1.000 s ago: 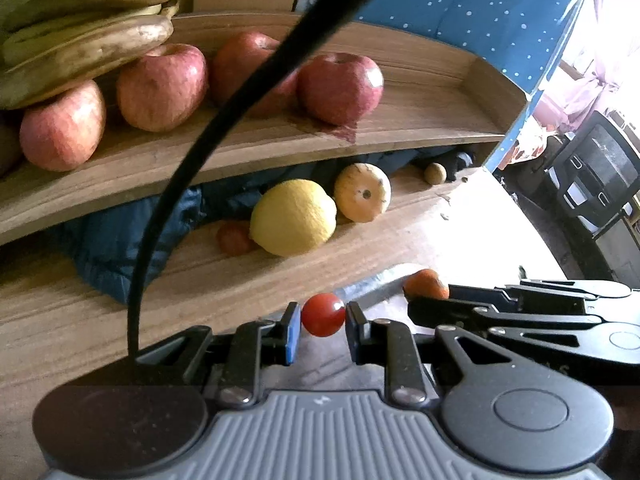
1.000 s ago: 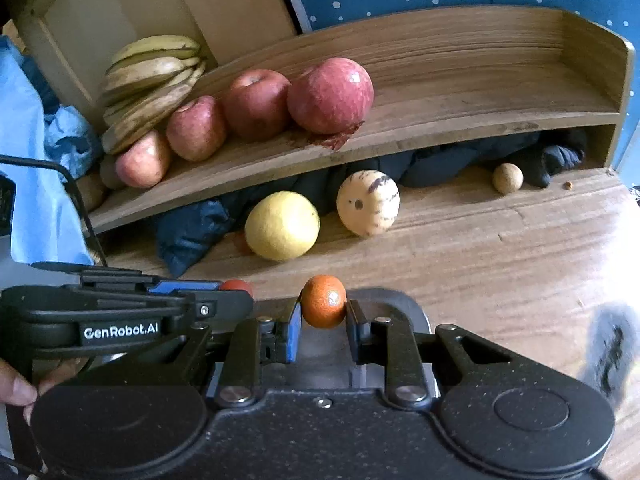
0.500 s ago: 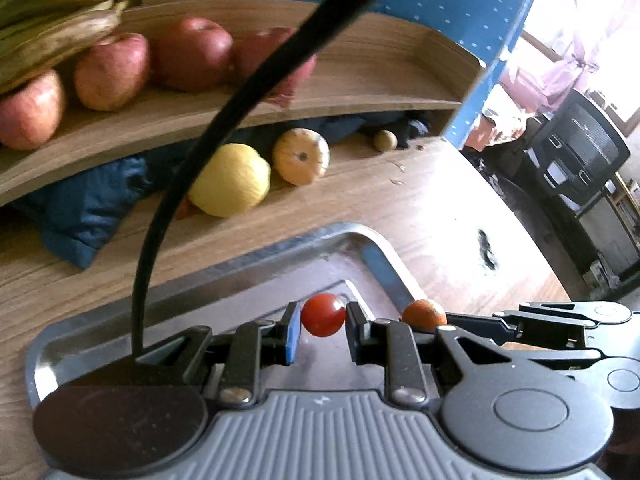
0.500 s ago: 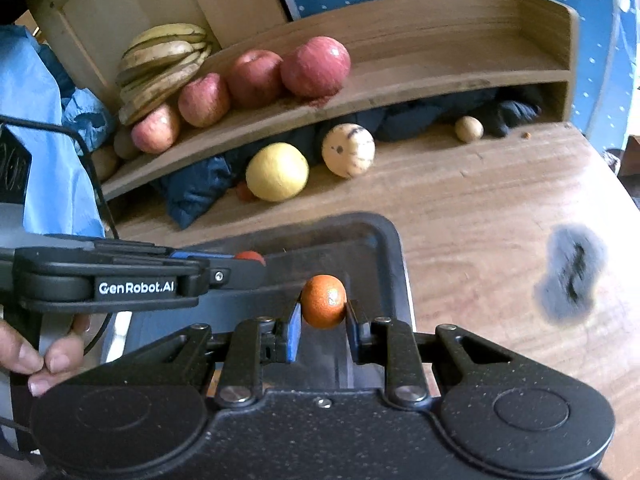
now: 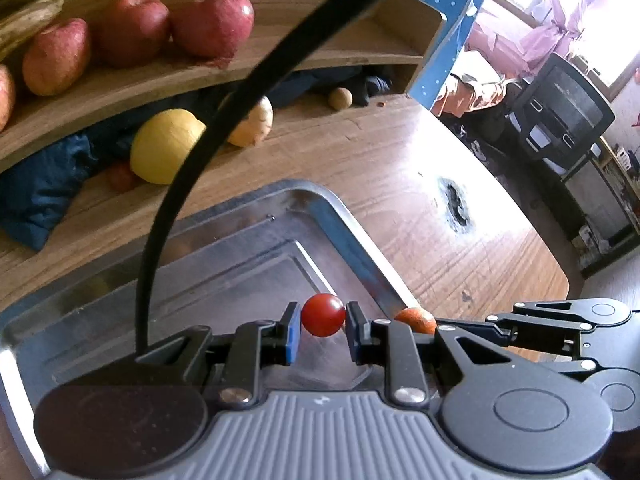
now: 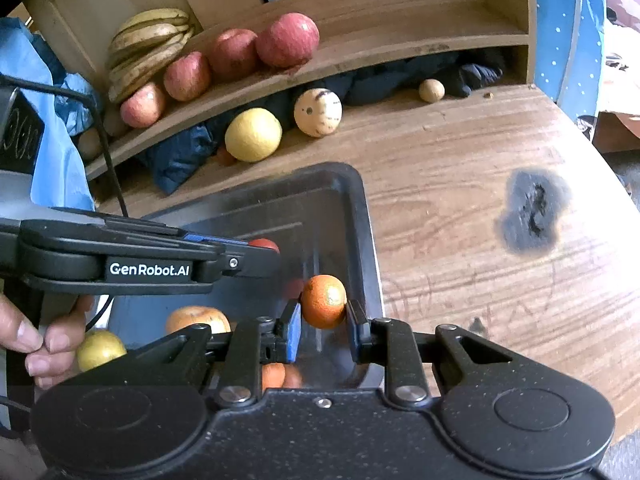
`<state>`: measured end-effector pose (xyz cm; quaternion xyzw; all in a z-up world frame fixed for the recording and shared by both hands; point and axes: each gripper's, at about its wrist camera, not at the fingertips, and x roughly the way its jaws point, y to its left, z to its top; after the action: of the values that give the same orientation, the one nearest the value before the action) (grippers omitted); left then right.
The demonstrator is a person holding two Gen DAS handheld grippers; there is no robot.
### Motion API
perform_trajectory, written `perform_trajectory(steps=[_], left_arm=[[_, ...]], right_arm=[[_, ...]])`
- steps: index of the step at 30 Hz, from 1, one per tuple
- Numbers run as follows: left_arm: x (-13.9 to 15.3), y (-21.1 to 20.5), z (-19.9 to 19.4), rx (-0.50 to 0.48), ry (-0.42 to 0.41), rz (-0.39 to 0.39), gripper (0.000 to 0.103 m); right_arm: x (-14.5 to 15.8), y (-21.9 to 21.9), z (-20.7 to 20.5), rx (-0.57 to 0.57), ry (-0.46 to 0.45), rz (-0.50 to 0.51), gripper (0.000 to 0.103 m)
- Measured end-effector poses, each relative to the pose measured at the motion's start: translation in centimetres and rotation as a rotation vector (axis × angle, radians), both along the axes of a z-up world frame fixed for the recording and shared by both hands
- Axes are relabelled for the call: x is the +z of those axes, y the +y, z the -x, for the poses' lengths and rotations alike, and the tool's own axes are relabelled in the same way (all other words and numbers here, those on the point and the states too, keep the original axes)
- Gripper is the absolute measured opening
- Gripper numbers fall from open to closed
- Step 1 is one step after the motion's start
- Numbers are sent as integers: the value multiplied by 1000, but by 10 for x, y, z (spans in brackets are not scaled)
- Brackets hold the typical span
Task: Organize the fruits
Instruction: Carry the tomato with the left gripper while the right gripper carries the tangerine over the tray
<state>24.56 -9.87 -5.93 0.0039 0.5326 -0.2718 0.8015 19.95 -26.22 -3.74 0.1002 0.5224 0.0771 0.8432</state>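
Note:
My left gripper (image 5: 323, 332) is shut on a small red tomato (image 5: 323, 315) and holds it above the metal tray (image 5: 240, 216). My right gripper (image 6: 323, 330) is shut on a small orange (image 6: 323, 301) above the tray's right side (image 6: 366, 216). In the right wrist view the left gripper (image 6: 262, 256) reaches in from the left with the tomato (image 6: 263, 245) at its tip. In the left wrist view the orange (image 5: 416, 316) shows just right of my left fingers. An orange fruit (image 6: 196, 318) and a yellow fruit (image 6: 100, 348) lie in the tray.
A wooden shelf (image 6: 380, 44) at the back holds several red apples (image 6: 287, 40) and bananas (image 6: 148, 48). Under it lie a lemon (image 6: 253, 134), a pale spotted fruit (image 6: 318, 112), a small brown fruit (image 6: 432, 90) and blue cloth (image 6: 176, 160). The table has a dark burn mark (image 6: 530, 212).
Both grippers have pulled back from the shelf and now hang over the tray, each still holding its fruit. More of the tray and table shows.

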Motion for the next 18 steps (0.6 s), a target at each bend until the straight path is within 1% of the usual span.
perform_trajectory(steps=[12, 18], left_arm=[[-2, -6, 7, 4, 14, -27, 26], [-5, -6, 10, 16, 30, -54, 26]], right_arm=[[-3, -4, 12, 42, 20, 4, 25], [-6, -3, 14, 70, 27, 3, 25]])
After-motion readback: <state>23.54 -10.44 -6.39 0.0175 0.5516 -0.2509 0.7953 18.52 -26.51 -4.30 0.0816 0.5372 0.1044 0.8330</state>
